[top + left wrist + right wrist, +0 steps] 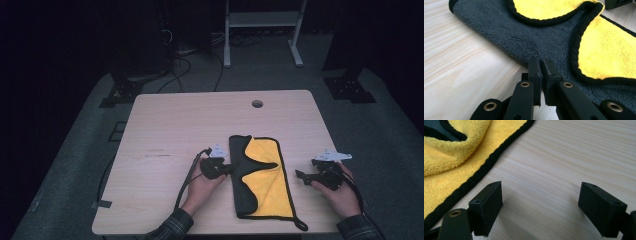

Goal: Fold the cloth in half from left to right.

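One folded cloth (260,177) lies flat on the table (165,130).

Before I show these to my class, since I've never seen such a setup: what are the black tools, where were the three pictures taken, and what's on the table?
A person holds a hand-operated gripper in each hand. The high view looks down on the wooden table; each of the other two views rides on one gripper. On the table lies a partly folded cloth, yellow on one side, grey on the other, with black edging. The left gripper has its jaws closed at the cloth's grey folded edge, apparently pinching it. The right gripper is open over bare wood beside the cloth, holding nothing.
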`<state>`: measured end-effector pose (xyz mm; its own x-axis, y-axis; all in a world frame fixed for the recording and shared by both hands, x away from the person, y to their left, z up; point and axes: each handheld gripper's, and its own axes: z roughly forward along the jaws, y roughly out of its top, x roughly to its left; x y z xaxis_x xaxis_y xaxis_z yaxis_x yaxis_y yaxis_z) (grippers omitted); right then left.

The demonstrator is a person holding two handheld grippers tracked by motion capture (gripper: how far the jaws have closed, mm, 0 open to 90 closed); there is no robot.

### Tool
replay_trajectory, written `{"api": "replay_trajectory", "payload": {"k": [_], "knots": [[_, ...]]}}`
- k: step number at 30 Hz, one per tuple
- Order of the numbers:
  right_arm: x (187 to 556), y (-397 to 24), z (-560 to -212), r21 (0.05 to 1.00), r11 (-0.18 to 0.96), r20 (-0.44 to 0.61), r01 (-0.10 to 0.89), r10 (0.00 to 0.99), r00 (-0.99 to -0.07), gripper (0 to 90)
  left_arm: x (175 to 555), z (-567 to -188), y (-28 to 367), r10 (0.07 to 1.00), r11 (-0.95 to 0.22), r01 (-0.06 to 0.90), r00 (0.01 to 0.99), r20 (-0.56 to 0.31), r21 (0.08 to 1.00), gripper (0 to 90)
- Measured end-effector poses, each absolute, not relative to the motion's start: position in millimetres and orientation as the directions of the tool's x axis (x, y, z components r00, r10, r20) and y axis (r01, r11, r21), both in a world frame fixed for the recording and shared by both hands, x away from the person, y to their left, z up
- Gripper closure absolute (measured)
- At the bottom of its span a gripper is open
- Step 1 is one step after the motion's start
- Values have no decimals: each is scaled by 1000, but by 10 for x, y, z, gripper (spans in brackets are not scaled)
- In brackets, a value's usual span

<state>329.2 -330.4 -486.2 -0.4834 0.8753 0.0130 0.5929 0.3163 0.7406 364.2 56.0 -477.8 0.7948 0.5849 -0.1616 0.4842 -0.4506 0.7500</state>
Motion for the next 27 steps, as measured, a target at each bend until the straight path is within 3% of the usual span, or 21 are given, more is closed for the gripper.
{"api": "replay_trajectory", "payload": {"k": [27], "knots": [[3292, -3299, -4864, 740, 312, 12, 596, 880, -475, 168, 3650, -4689, 1556, 669, -410, 542, 725, -162, 733, 873]]}}
